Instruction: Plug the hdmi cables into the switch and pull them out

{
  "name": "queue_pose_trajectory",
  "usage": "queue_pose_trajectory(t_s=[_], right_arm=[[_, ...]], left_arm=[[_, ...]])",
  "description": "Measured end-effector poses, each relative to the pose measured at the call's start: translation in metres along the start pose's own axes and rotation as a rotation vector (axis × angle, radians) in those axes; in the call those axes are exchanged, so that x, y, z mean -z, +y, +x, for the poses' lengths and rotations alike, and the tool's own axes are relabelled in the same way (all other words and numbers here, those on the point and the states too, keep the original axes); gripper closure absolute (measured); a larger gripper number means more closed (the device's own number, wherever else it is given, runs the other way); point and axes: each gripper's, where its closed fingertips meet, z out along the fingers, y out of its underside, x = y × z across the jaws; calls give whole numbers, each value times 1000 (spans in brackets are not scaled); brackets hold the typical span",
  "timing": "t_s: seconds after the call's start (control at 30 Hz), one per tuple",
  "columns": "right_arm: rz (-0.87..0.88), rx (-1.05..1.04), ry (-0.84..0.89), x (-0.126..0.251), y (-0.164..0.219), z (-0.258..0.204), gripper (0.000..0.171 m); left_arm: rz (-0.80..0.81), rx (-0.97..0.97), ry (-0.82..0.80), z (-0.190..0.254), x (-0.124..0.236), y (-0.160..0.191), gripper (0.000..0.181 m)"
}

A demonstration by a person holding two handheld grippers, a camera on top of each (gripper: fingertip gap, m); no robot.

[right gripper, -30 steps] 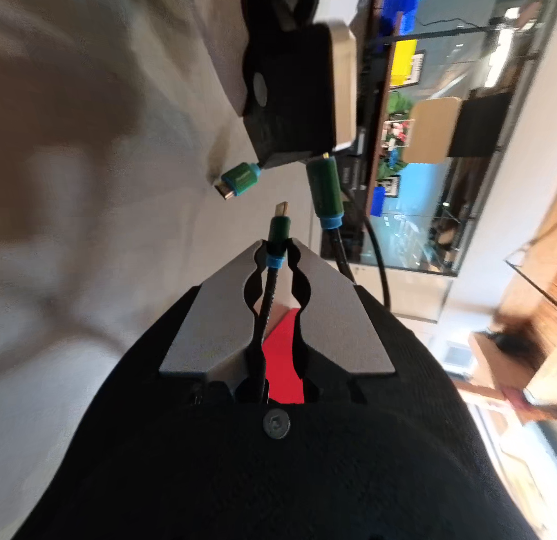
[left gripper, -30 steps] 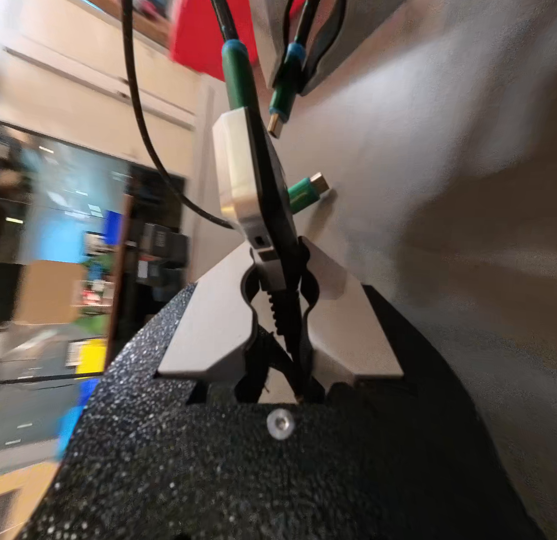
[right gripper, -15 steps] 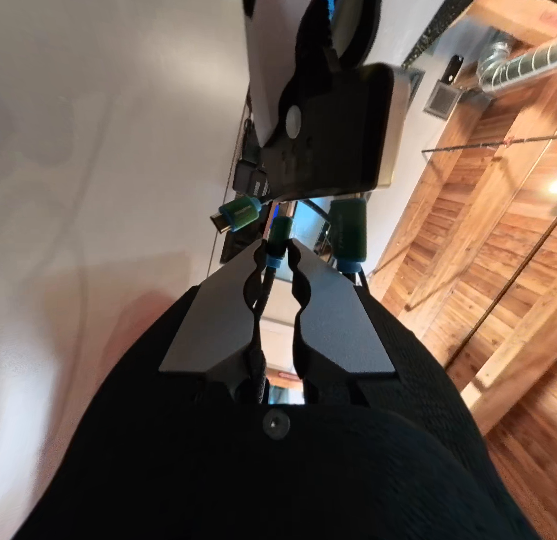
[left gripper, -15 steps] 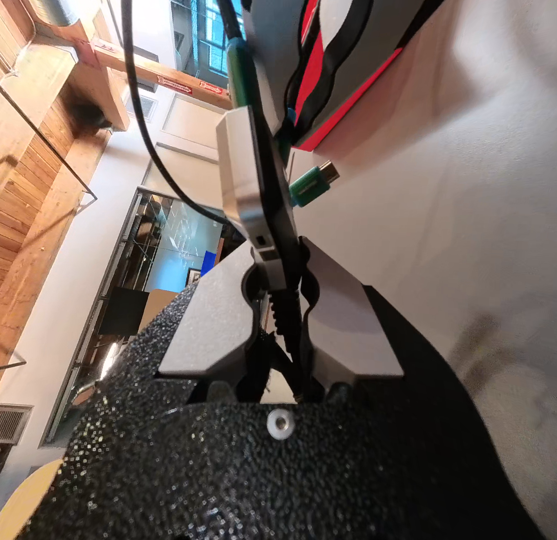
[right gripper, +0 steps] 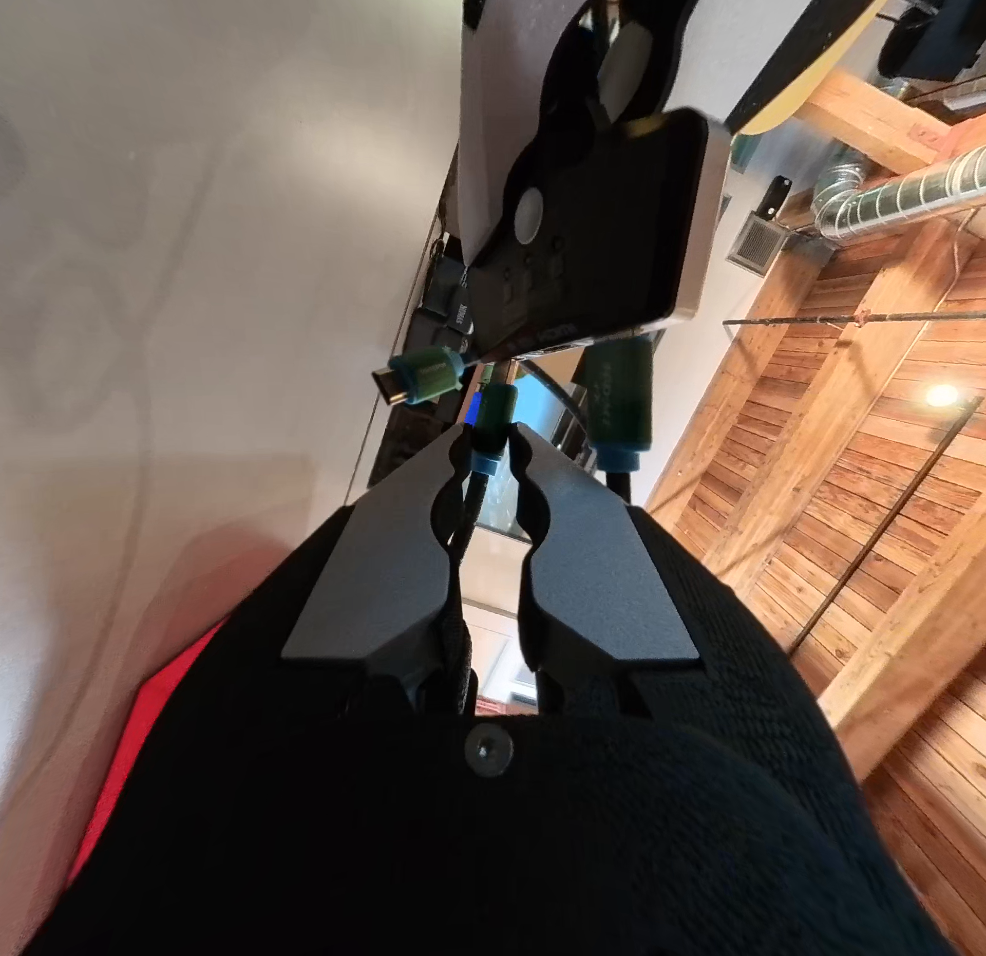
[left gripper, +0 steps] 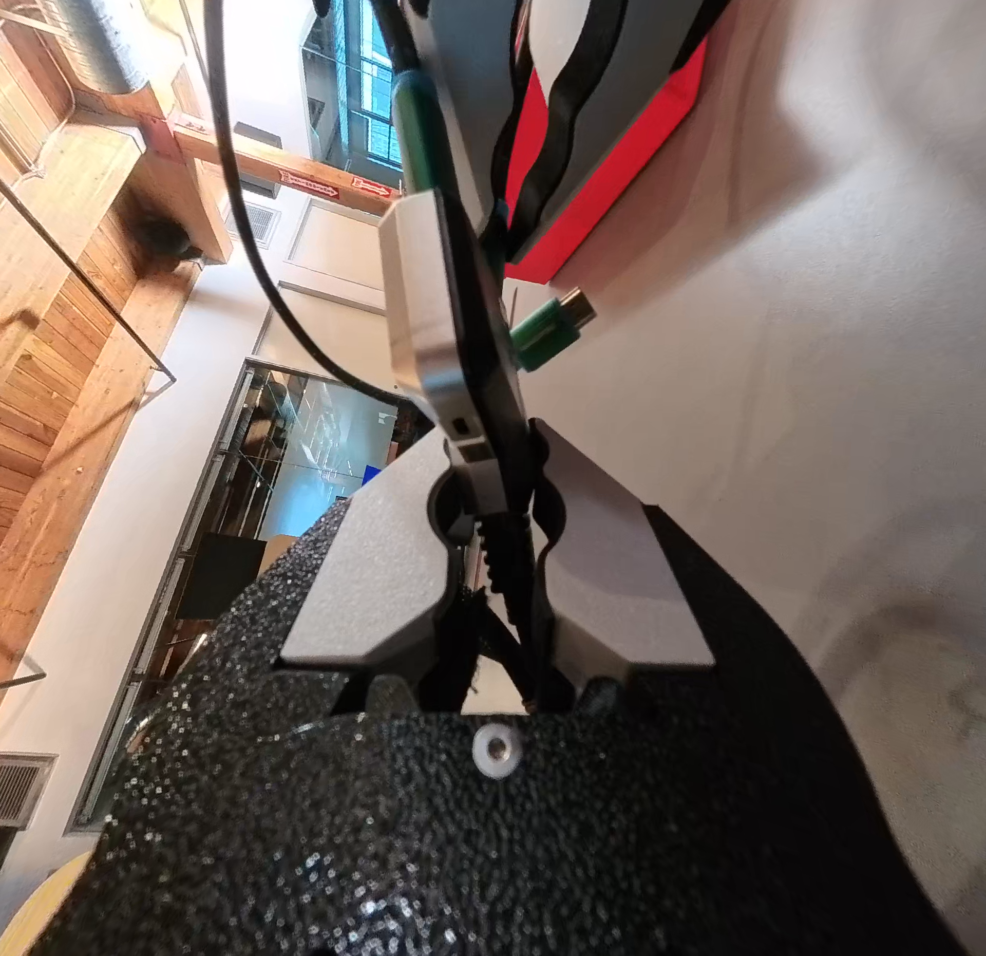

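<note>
My left gripper is shut on one end of the switch, a flat silver and black box held off the white table. A large green HDMI plug sits in the switch's far edge. My right gripper is shut on a smaller green plug with a blue collar. Its tip reaches the switch at the port edge, next to the large plug; how deep it goes is hidden. A third green plug hangs loose beside the switch and also shows in the left wrist view.
A black cable loops from the large plug past the switch. The right gripper's grey fingers and a red part fill the top of the left wrist view. Wooden walls and a metal duct lie behind.
Both grippers have tilted upward, so the background swung from shelves to ceiling. The right gripper has brought its plug from a gap below the switch up to the port edge.
</note>
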Motion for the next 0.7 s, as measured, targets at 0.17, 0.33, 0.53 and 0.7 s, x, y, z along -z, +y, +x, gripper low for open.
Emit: queue_pose_trajectory(t_s=[0.17,0.33,0.53,0.7], right_arm=[[13,35,15,1,-2,2,159],[24,65,5,1,-4,1,159],[24,75,-9,2,-4,1,159],[56,130,-28,4,-7,-2,159]], left_arm=[[-6,10,14,2,-1,2,162],[6,8,23,3,0,1,162],[22,-3,14,3,1,0,162],[27,-30,31,5,2,-1,161]])
